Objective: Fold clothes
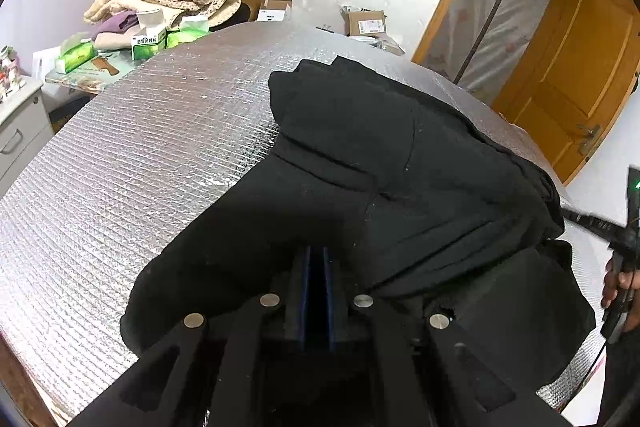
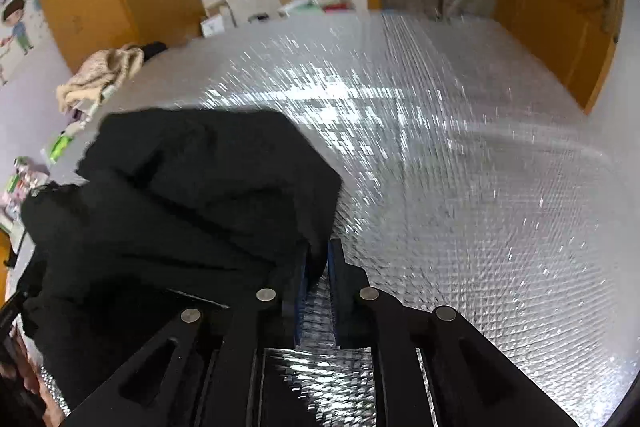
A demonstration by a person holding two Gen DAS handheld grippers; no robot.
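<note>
The crumpled black fabric garment (image 1: 360,167) lay on the silver quilted foil-covered table (image 1: 140,147). It was pinned by the nearly closed left claw (image 1: 318,259), apparently anchoring it; its edge sat between the narrowly parted right claw (image 2: 322,259).

A black garment (image 1: 380,163) lies bunched and partly folded on the silver quilted tabletop (image 1: 140,155), layers heaped over one another with soft creases (plain, heavy-looking dark fabric). One rounded edge spreads flat at the near side; the rest mounds higher.
</note>
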